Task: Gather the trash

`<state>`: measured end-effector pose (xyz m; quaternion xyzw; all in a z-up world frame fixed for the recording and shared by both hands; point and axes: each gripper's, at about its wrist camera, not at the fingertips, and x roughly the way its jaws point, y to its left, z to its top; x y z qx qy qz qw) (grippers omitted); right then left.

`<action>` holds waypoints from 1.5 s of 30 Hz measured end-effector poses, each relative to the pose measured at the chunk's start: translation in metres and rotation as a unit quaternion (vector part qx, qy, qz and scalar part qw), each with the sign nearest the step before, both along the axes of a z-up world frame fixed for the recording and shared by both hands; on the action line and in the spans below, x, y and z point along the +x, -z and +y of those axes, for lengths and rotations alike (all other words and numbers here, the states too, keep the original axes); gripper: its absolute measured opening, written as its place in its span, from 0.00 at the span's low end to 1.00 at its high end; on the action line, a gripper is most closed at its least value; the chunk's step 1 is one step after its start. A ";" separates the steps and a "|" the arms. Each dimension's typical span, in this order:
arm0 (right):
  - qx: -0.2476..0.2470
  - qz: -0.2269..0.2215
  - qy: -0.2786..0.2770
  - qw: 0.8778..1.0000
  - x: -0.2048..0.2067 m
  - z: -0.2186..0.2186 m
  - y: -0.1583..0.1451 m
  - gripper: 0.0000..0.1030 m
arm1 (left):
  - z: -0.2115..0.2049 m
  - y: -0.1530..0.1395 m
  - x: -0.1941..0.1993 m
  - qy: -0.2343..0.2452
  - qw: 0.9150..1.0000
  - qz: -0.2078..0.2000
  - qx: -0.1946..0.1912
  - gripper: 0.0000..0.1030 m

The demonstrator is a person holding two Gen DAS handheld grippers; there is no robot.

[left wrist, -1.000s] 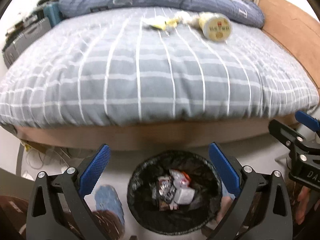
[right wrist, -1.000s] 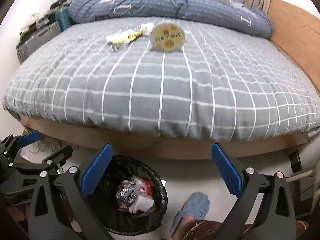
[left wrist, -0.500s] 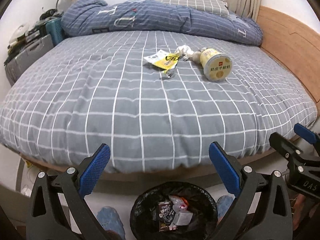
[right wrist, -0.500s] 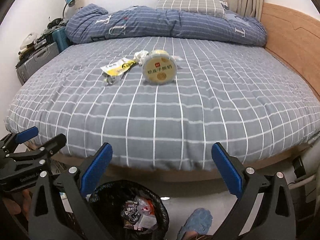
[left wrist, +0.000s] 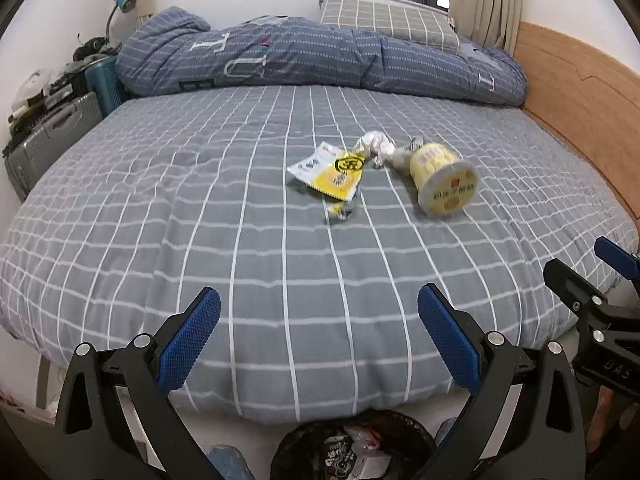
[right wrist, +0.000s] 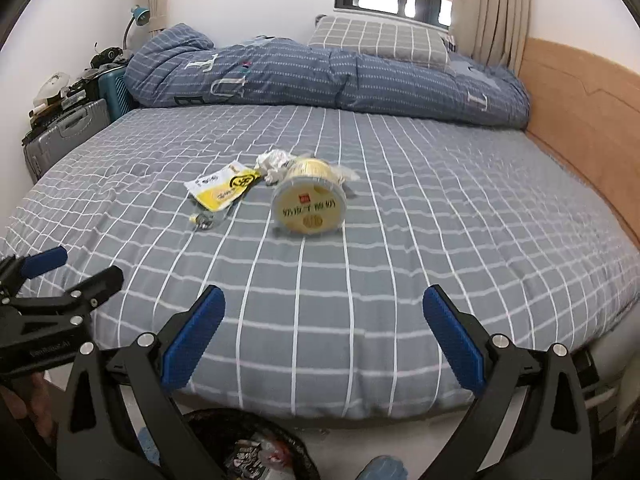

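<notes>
On the grey checked bed (left wrist: 200, 216) (right wrist: 440, 232) lies a yellow round tub on its side (left wrist: 444, 184) (right wrist: 308, 204). A yellow-and-white wrapper (left wrist: 330, 170) (right wrist: 224, 188), a crumpled white paper (left wrist: 374, 146) (right wrist: 274, 162) and a small foil scrap (left wrist: 340, 212) (right wrist: 204, 220) lie beside it. My left gripper (left wrist: 318, 332) is open and empty over the bed's near edge. My right gripper (right wrist: 324, 328) is open and empty too, and shows at the right of the left wrist view (left wrist: 600, 280). A black-lined trash bin (left wrist: 356, 446) (right wrist: 244, 446) with wrappers inside sits on the floor below.
A folded blue quilt (left wrist: 320, 56) and a checked pillow (left wrist: 388, 20) lie at the bed's far end. A wooden bed frame (left wrist: 580, 96) runs along the right. Suitcases and clutter (left wrist: 52, 128) stand at the left. A blue slipper (right wrist: 384, 468) is on the floor.
Both grippers have risen from above the trash bin and tilted up toward the bed; the trash on the bed now looks closer and the bin has dropped to the bottom edge.
</notes>
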<state>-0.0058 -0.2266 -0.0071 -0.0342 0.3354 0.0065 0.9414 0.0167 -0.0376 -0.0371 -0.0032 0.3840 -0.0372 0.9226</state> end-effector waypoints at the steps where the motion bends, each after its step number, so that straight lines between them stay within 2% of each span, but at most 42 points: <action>1: 0.002 -0.003 -0.001 1.000 0.006 -0.001 -0.002 0.93 | 0.000 -0.001 0.003 -0.002 1.000 0.000 0.001 0.94; 17: -0.006 0.013 -0.001 1.000 0.087 0.004 0.006 0.93 | 0.009 0.004 0.095 -0.005 1.000 0.014 0.012 0.94; 22: -0.014 0.015 -0.004 1.000 0.112 0.009 0.008 0.93 | 0.005 0.009 0.134 0.018 1.000 0.018 0.011 0.94; 26: -0.009 0.024 0.000 1.000 0.135 0.007 0.013 0.93 | 0.005 0.018 0.166 0.025 0.999 0.033 -0.004 0.94; 32: 0.004 0.043 -0.007 0.999 0.163 0.012 0.022 0.93 | -0.003 0.035 0.204 0.044 0.998 0.053 -0.004 0.94; 38: 0.008 0.060 -0.007 0.998 0.179 0.019 0.034 0.93 | -0.017 0.049 0.226 0.062 0.996 0.060 0.022 0.94; 45: 0.010 0.079 -0.011 0.997 0.185 0.022 0.052 0.92 | -0.026 0.074 0.237 0.067 0.994 0.081 0.035 0.93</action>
